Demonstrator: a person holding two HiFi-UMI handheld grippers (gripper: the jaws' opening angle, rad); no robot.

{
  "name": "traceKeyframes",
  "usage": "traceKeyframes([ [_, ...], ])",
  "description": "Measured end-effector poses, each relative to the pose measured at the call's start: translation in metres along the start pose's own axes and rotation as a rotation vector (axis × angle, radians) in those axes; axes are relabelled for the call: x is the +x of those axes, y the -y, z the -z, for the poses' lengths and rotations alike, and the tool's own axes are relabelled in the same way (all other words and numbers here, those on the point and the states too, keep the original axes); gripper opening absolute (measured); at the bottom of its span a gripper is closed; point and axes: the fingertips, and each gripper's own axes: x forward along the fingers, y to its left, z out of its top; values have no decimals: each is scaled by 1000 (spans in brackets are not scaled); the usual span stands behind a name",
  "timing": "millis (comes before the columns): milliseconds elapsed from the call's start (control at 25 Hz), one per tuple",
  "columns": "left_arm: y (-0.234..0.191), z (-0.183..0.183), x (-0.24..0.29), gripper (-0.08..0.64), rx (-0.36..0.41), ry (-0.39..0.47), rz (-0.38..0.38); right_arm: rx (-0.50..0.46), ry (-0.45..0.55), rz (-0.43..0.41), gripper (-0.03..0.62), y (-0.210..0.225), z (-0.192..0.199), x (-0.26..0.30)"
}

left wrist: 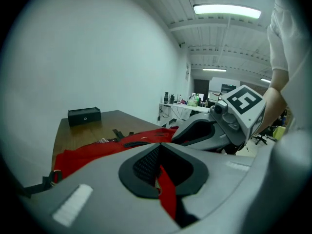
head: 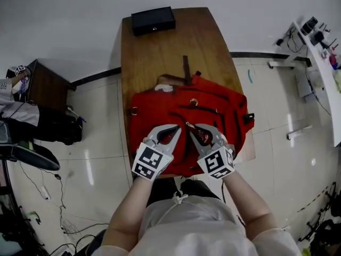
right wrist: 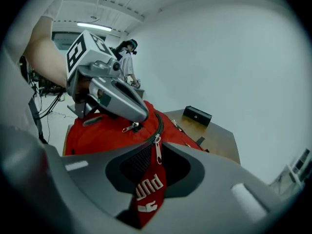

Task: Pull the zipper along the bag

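Lying flat on the wooden table [head: 160,52], the red bag [head: 218,103] covers the near end, well apart from the black box [head: 153,20] at the far edge. Both grippers meet over the bag's near middle, their tips just beside each other. The right gripper [right wrist: 157,167] has its jaws clamped on the red pull tab [right wrist: 150,191], whose white lettering shows. The metal slider [right wrist: 157,150] sits just past the jaw tips, on the dark zipper track [right wrist: 159,123] that curves away over the bag. The left gripper [left wrist: 163,172] is pinched tight on a narrow strip of red fabric [left wrist: 168,194] running between its jaws.
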Motion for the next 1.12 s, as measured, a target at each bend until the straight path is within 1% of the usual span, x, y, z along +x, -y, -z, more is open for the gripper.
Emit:
traceKeyframes([
  [160,-3,12,14,8,12,-73,37,-52,-33,-26,57,-3,8,11],
  [280,-4,14,21,8,16,-94,41,-52,-29,-69,57,-3,8,15],
  [360,-4,13,23,8,10,-97,42,-28,-30,-87,63,-1,8,14],
  [440,-5,13,24,8,9,-104,39,7,-34,-89,14,-1,8,13],
  [560,-5,14,26,8,13,-117,29,80,-26,-104,14,-3,7,8],
  [640,-4,16,27,8,16,-128,24,97,-28,-122,12,-6,7,3],
  [760,-3,16,29,8,7,-138,22,48,-52,-130,11,-9,11,-3],
  [880,-6,18,31,8,-37,-135,16,3,-72,-136,11,-14,16,-9],
  [960,-9,18,32,7,-56,-132,6,7,-75,-140,11,-18,19,-13],
  [1120,-12,17,33,8,-47,-132,-14,19,-90,-168,9,-33,25,-20],
])
